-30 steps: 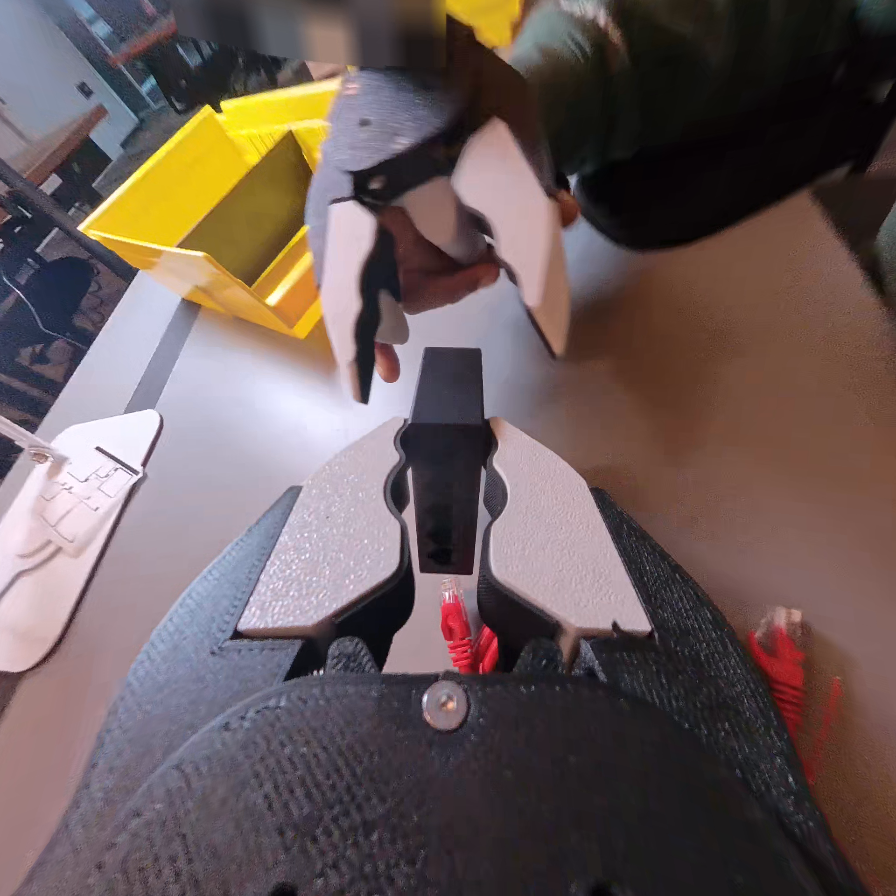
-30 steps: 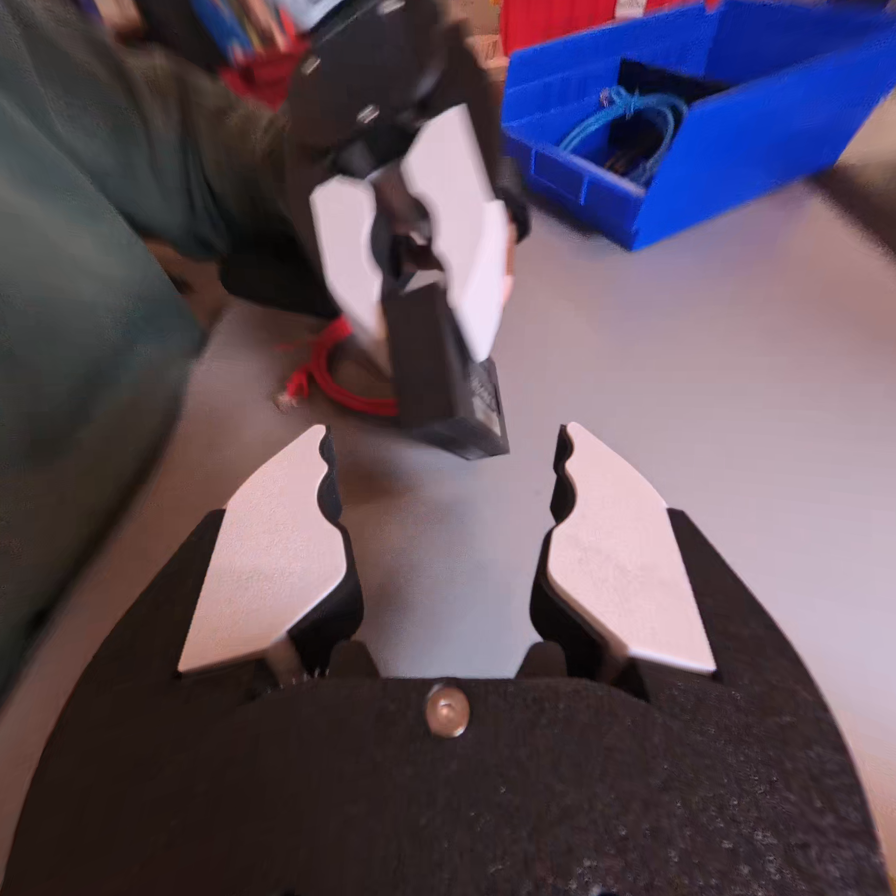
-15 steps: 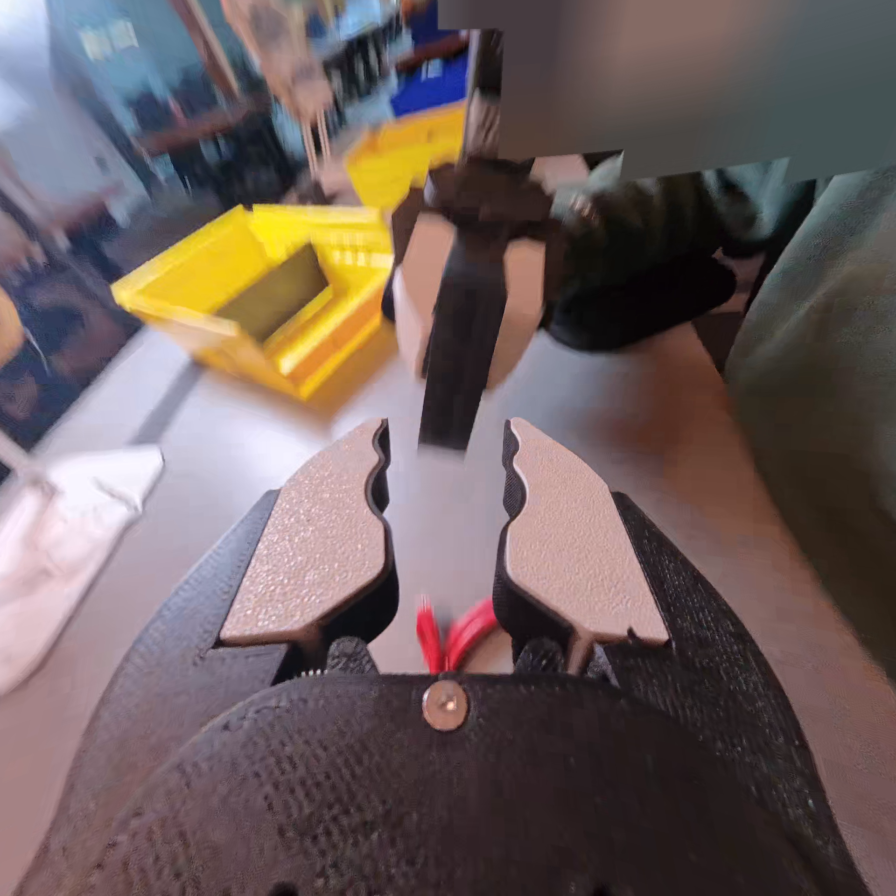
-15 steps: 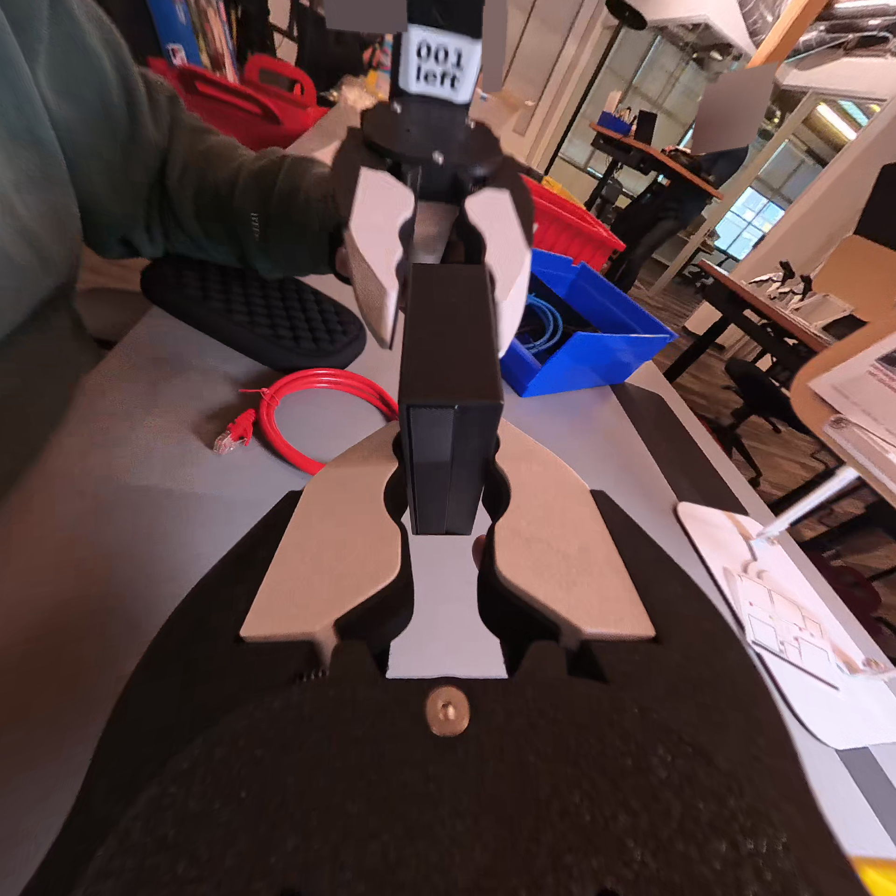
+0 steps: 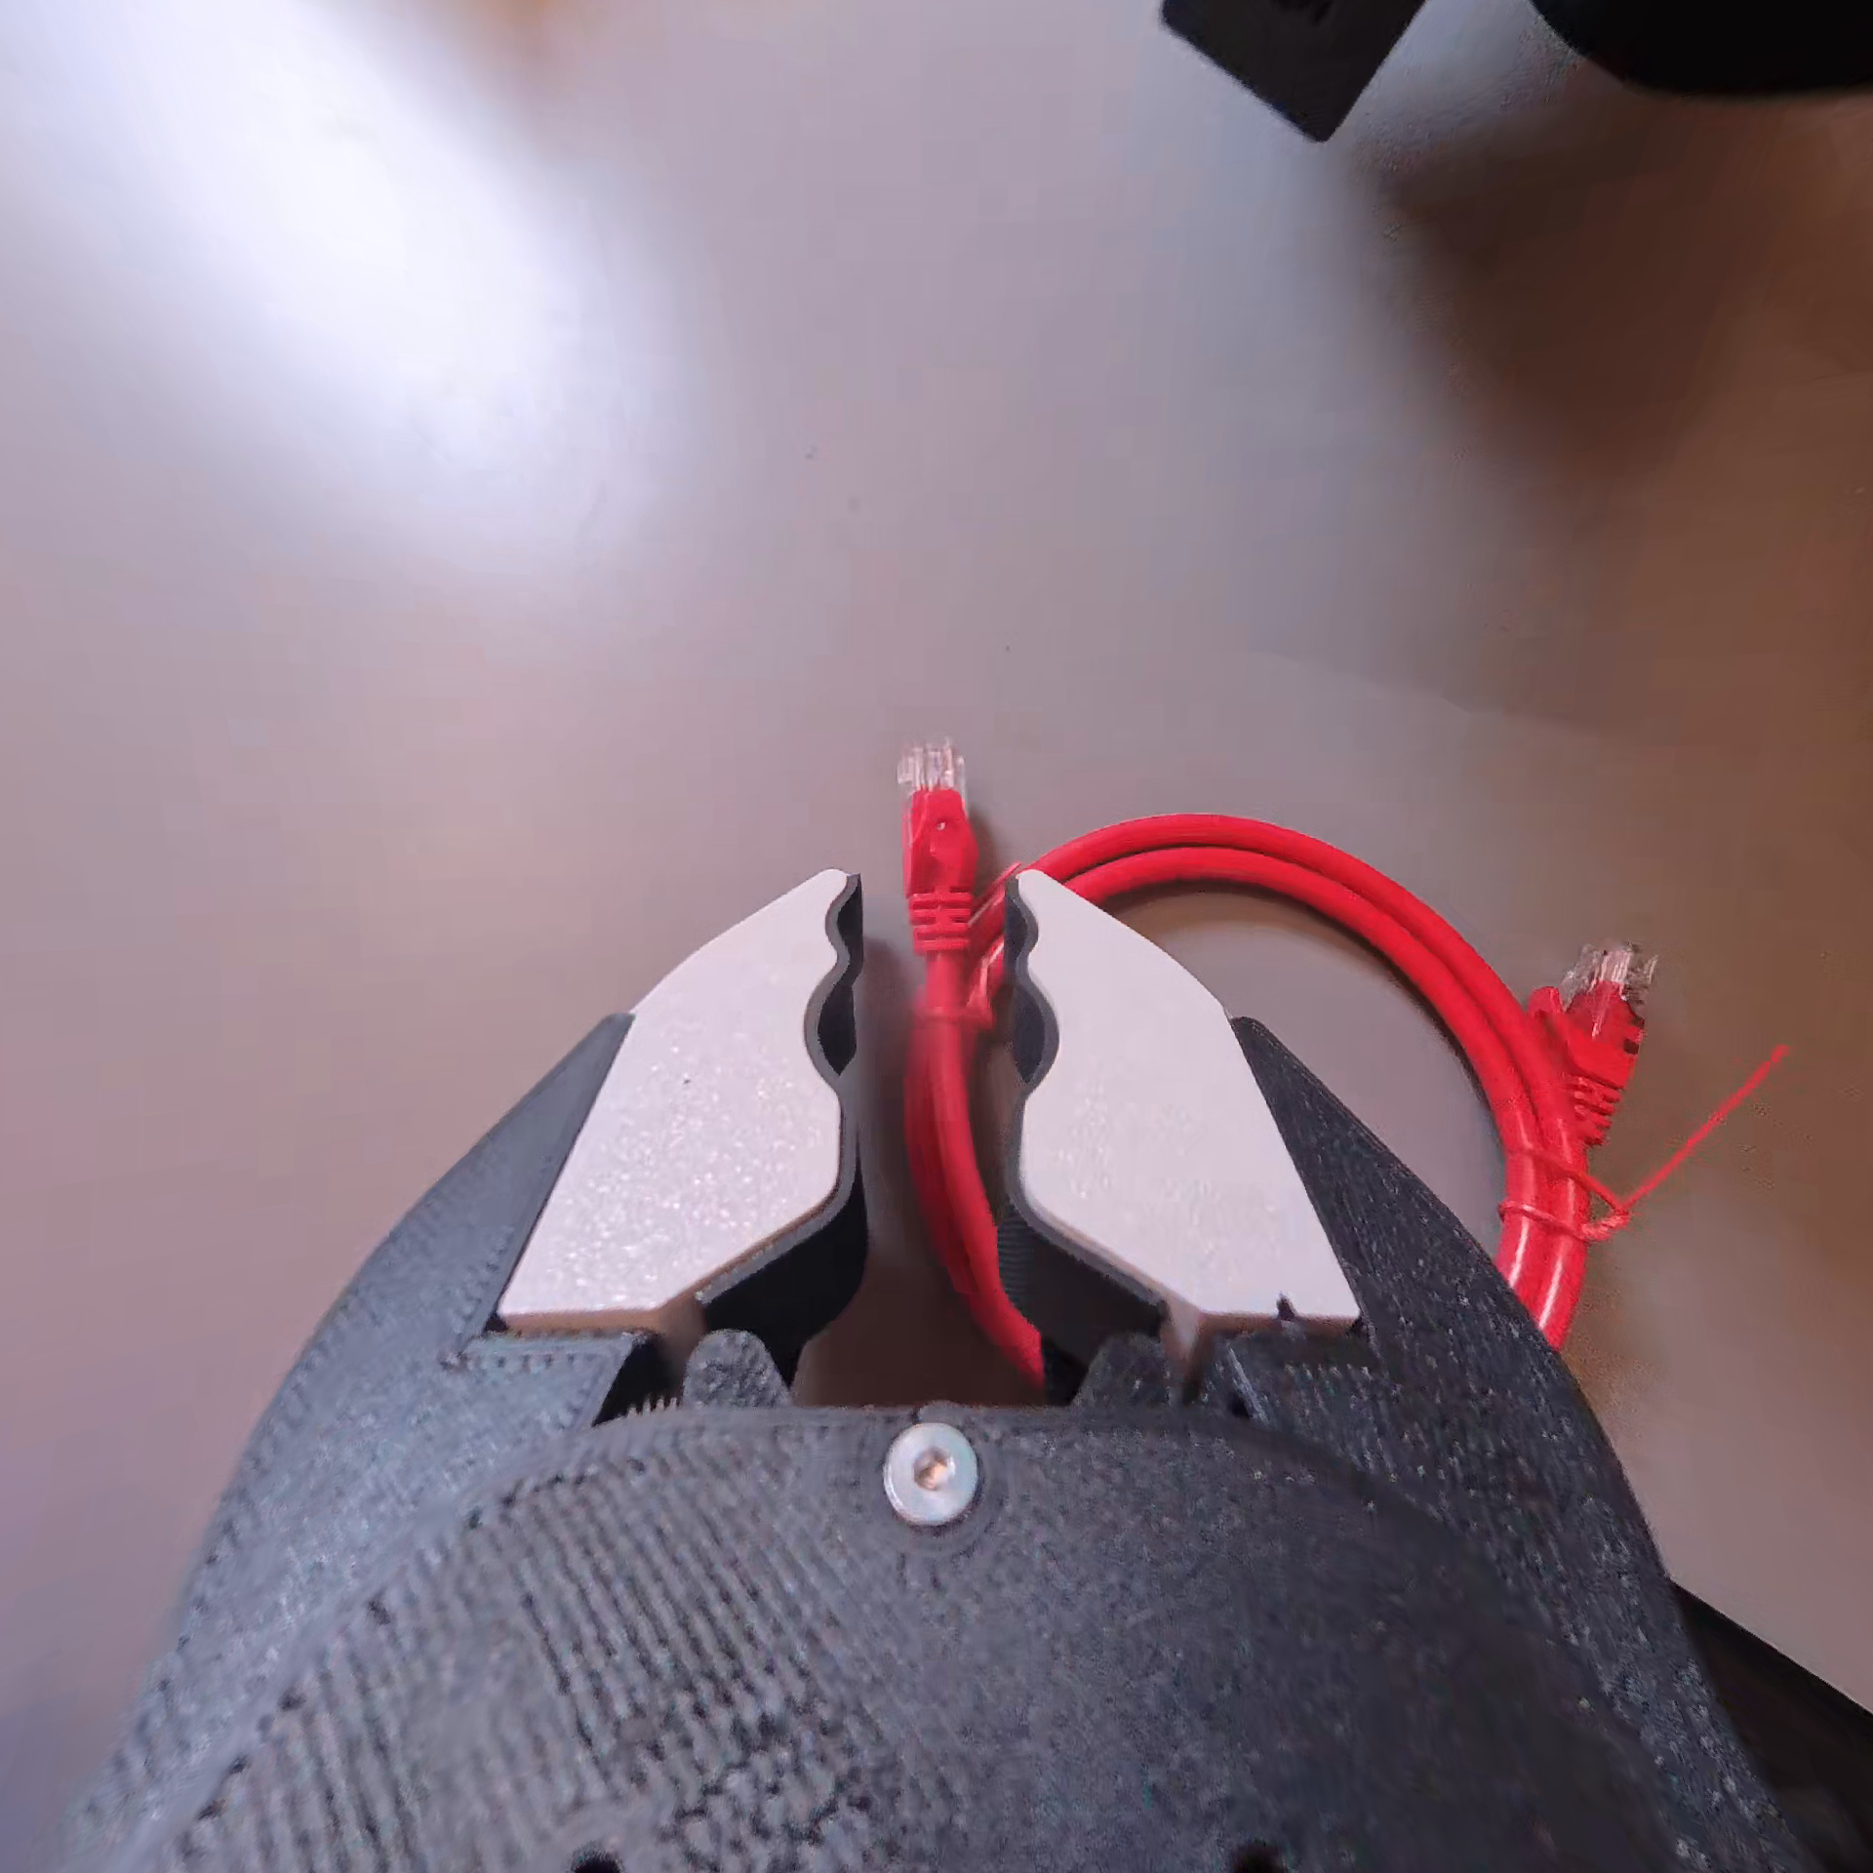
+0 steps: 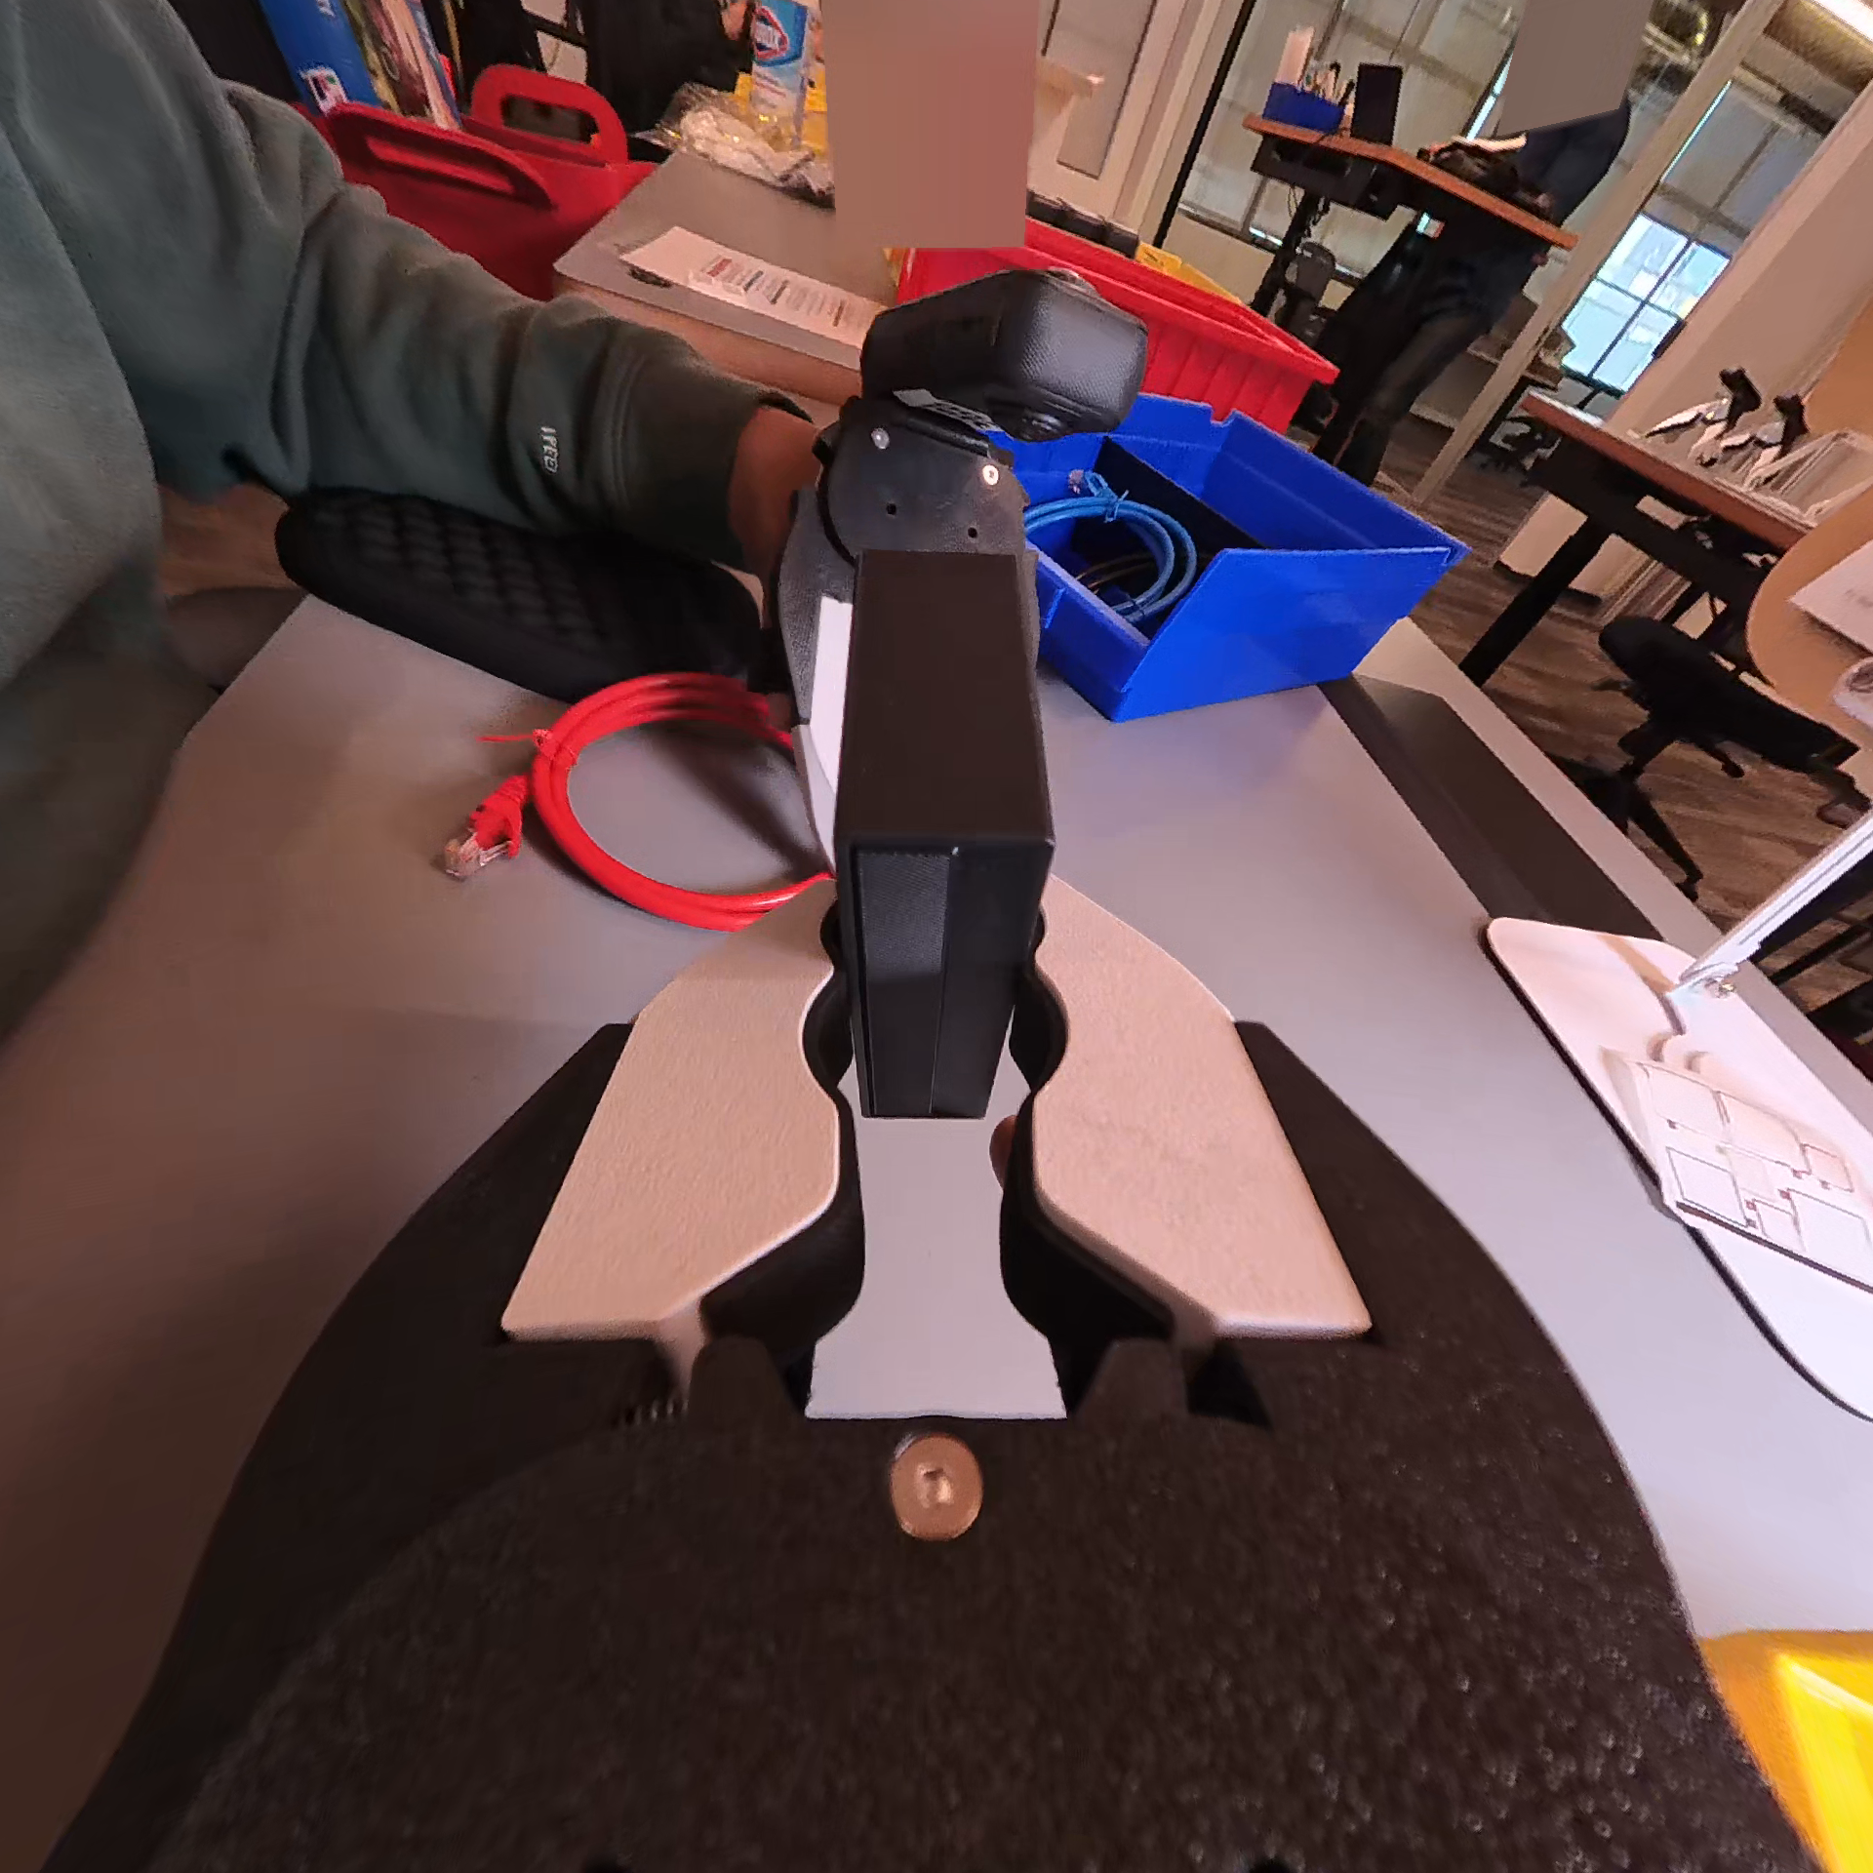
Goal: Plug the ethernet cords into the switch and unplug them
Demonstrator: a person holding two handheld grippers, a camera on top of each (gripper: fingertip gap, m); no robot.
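Right gripper [image 6: 934,973] level, fingers clamping the switch [image 6: 943,811]; left gripper [image 5: 932,917] downward, fingers apart.

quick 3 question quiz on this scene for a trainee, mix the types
1. True or false: the right gripper is shut on the switch.
2. The red cord plug between the left gripper's open jaws is: A) clamped B) lying loose on the table C) in the switch.
3. Fill in: blue cords lie in the ___ bin.

Key: 1 true; 2 B; 3 blue.
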